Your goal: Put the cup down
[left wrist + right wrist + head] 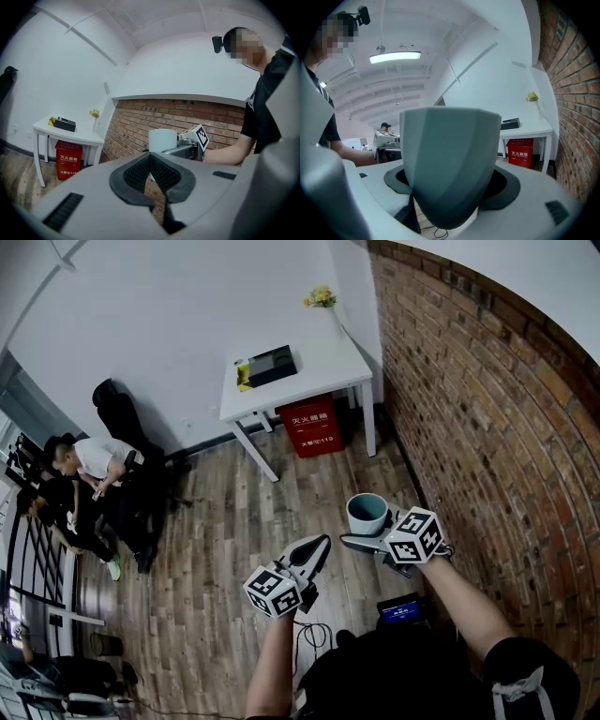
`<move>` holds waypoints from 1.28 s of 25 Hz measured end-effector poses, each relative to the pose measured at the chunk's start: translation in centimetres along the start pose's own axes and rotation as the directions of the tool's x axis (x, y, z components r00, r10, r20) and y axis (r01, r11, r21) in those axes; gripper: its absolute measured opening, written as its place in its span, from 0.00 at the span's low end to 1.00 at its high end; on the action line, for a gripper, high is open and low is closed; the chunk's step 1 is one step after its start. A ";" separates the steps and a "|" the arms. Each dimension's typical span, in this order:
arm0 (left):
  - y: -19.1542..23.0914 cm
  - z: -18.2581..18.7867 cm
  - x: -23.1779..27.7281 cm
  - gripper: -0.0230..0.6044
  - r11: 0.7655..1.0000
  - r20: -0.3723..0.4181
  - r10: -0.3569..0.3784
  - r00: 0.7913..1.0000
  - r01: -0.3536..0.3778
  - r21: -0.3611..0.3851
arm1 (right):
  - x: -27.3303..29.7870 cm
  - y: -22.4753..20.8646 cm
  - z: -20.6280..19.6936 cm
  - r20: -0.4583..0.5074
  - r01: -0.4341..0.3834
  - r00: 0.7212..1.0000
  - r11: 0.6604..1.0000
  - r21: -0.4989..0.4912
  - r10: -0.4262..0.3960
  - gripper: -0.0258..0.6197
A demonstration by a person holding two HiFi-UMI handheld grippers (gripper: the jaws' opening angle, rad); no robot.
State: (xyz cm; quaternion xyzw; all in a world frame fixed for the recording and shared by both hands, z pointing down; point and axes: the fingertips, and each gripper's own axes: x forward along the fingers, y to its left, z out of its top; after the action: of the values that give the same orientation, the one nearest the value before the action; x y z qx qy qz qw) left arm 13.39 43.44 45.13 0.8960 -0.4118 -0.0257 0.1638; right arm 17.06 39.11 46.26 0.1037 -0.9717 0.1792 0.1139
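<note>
A pale teal cup (367,512) is held upright in the air, well above the wooden floor, with my right gripper (367,532) shut on its lower part. In the right gripper view the cup (449,164) fills the middle, a jaw on either side of it. My left gripper (320,544) hangs just left of the cup, its jaws shut with nothing in them. In the left gripper view, its pads (140,171) meet below the cup (162,140) and the right gripper's marker cube (200,135).
A white table (323,367) stands ahead by the brick wall (487,418), carrying a black box (270,365) and a flower vase (324,302). Beneath it sits a red box (309,426). People sit at the far left (80,484). A cable (314,634) lies on the floor.
</note>
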 end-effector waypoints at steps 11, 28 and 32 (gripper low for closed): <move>1.0 -0.4 2.9 0.05 0.999 -0.001 0.044 0.999 -0.044 0.004 | -1.8 -4.6 -0.6 0.015 0.000 1.000 0.999 0.046 0.000 0.63; 16.1 2.1 8.0 0.05 1.000 -0.008 0.017 1.000 -0.017 -0.017 | 7.0 -15.7 3.3 -0.004 0.054 0.999 0.996 0.073 -0.053 0.63; 22.0 4.2 9.2 0.05 1.000 -0.025 -0.009 1.000 0.008 -0.010 | 11.4 -19.2 6.5 -0.002 0.076 0.997 0.994 0.081 -0.076 0.63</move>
State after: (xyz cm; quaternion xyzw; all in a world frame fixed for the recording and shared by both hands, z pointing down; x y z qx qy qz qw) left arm 2.67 22.12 48.88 0.8972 -0.4058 -0.0172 0.1735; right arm 9.62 17.31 49.52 0.1452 -0.9590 0.2140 0.1158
